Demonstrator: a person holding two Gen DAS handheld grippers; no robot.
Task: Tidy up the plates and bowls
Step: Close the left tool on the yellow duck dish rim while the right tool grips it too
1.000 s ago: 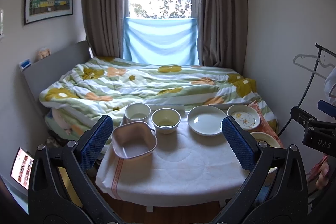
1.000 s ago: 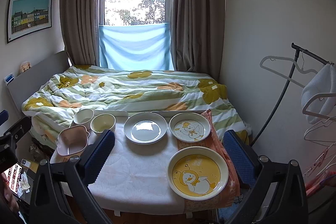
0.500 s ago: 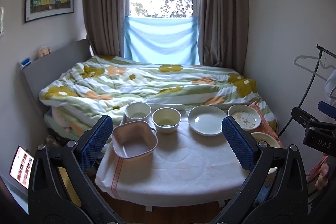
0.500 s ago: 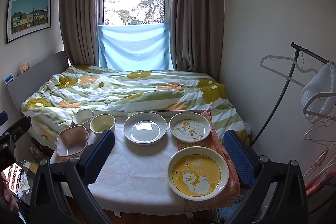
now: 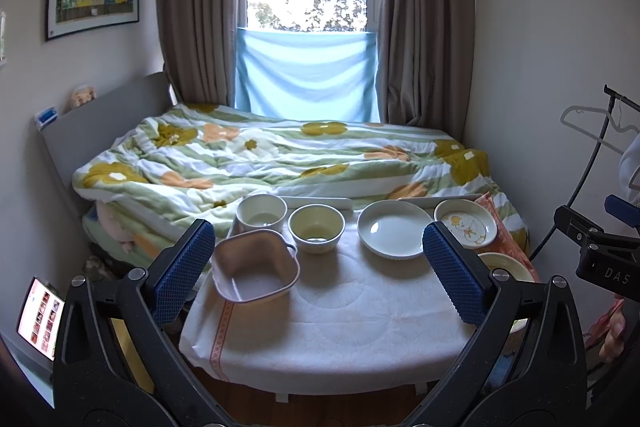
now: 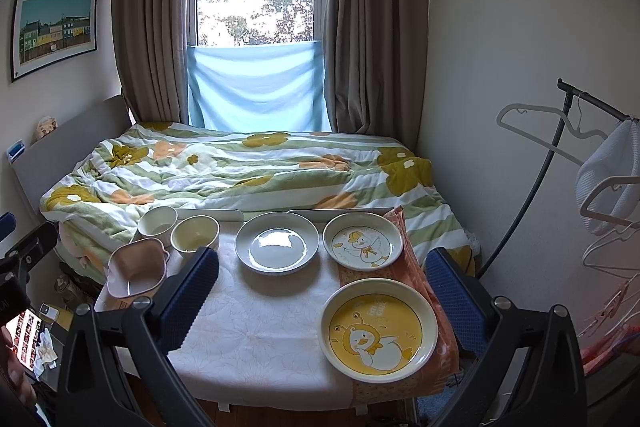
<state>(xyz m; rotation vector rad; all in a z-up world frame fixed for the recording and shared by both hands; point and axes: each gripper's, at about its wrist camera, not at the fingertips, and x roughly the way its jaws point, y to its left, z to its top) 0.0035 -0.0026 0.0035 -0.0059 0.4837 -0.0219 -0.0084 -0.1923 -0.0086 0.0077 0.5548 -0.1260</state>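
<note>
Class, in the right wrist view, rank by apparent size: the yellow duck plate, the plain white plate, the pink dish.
1. yellow duck plate, though it is nearest the camera
2. plain white plate
3. pink dish

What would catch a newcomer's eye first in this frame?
The yellow duck plate at the table's near right, on an orange cloth. Behind it sit a smaller duck plate and a plain plate; a pink bowl sits far left. Both tools hang open, holding nothing.
</note>
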